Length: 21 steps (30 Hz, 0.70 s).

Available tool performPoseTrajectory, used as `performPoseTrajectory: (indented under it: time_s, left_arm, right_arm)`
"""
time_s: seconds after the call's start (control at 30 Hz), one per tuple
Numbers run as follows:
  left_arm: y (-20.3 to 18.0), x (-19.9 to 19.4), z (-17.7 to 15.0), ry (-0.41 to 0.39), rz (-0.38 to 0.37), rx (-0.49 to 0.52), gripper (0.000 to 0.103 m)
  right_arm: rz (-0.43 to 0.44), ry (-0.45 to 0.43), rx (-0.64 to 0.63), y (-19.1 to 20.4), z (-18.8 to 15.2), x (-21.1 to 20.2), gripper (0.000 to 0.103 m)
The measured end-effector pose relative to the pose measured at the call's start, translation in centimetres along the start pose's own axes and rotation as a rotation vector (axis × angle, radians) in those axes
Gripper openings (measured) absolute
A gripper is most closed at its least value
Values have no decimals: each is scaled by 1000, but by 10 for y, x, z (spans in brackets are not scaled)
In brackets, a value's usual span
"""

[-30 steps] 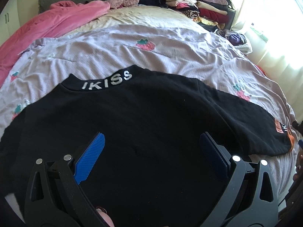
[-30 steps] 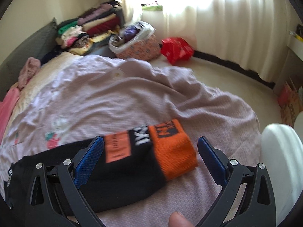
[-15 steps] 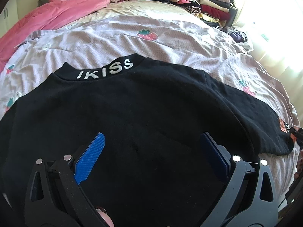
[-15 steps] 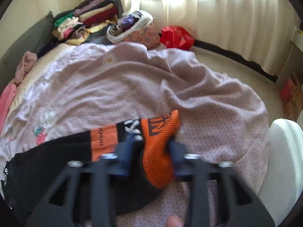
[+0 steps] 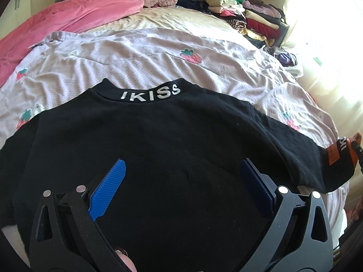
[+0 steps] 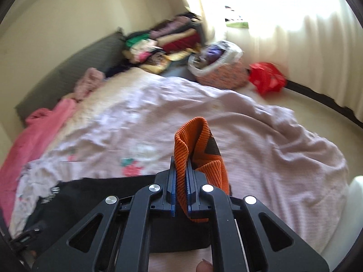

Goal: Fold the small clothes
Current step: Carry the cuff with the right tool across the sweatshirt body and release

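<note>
left wrist view: the black sweatshirt (image 5: pixel 170 149) lies spread flat on the strawberry-print bedspread (image 5: pixel 158 52), its white-lettered collar (image 5: pixel 150 94) on the far side from the camera. taking that collar as the landmark, the left gripper (image 5: pixel 181 181) hovers over the body of the garment on the near side of it, jaws wide apart with nothing between the blue pads (image 5: pixel 109 188); it looks placed there to pin or steady the cloth while the other hand works. the sleeve runs off to the right of the collar and ends in an orange cuff (image 5: pixel 333 156) at the edge of the picture. far beyond the collar sits a stack of folded clothes (image 5: pixel 245 20), and to its far left a pink garment (image 5: pixel 68 18).

right wrist view: blurred, but the right gripper (image 6: pixel 181 181) is clamped narrow on the orange cuff (image 6: pixel 197 149), which stands up out of the jaws, clear of the bedspread. the jaws have just been closing, and the cuff is pinched between them. the collar lies down at the lower left, so the grip at the sleeve's very end probably serves to carry the sleeve back across the body toward it for the first fold.
</note>
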State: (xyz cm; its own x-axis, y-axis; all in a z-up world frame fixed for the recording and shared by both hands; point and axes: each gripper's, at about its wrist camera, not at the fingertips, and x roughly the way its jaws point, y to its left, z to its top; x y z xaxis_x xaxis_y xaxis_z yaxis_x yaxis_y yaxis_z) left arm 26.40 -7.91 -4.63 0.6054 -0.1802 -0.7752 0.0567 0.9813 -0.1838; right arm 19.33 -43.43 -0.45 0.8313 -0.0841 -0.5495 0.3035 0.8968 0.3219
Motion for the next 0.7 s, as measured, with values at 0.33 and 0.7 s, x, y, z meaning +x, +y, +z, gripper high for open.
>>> performPoseTrajectory:
  time_s: [0.33,0.7]
  left_arm:
    - [38,-19,0,-26,0,-98,94]
    - [80,-34,-4,-28,3,-176,94]
  right_arm:
    - [271,2,-171,99,-14,-24,6]
    - [421,96,-329,185,-59,-21,6]
